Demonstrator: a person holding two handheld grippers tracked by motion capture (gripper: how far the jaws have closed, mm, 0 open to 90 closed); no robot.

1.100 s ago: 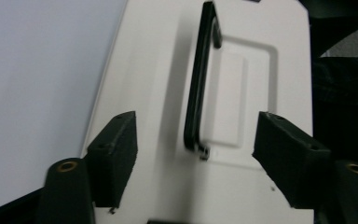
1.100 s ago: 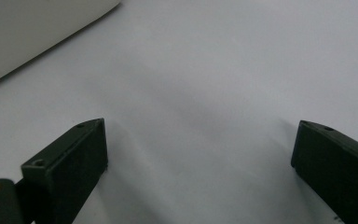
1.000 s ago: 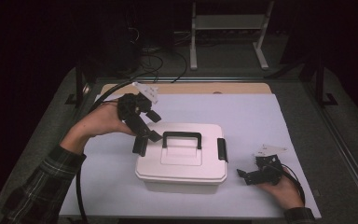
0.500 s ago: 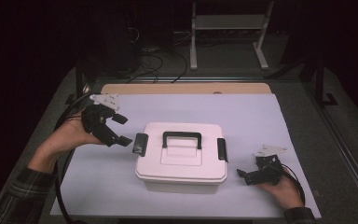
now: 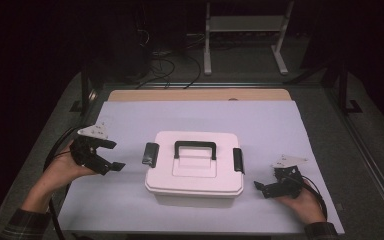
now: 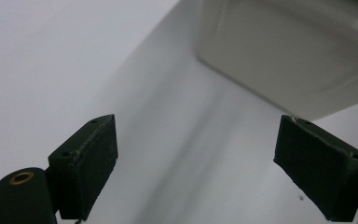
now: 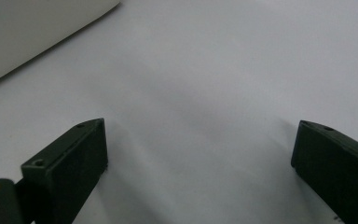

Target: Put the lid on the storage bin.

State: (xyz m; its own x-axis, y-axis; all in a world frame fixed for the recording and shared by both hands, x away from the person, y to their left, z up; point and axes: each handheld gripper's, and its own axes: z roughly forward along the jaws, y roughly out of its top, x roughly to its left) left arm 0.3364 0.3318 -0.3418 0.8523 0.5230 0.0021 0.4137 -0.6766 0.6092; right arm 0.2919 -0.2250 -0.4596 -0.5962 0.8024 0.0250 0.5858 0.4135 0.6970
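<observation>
A white box (image 5: 195,167) with a black handle (image 5: 195,149) on its lid and a black latch at each end sits on the pale sheet that covers the table (image 5: 280,125), about midway between the side edges and closer to the near edge than the far one. The left latch (image 5: 151,153) looks flipped outward; the right latch (image 5: 238,160) lies flat against the box's side.

The left gripper (image 5: 111,156) is held off to the box's left, toward the table's left edge, apart from the box. Its fingers (image 6: 86,163) have just been opening and now stand wide, with nothing between them but bare sheet; a corner of the box shows beyond them in the left gripper view. The right gripper (image 5: 264,187) rests low by the near right corner of the table, just right of the box, its fingers (image 7: 70,172) spread wide and empty as well.

The likely trouble is uneven work at the latches. If one stays fastened while the lid is pulled, the light box could tip or skid across the smooth sheet. A wide finger coming in low might also shove the box sideways rather than catch the latch, since nothing steadies it.
</observation>
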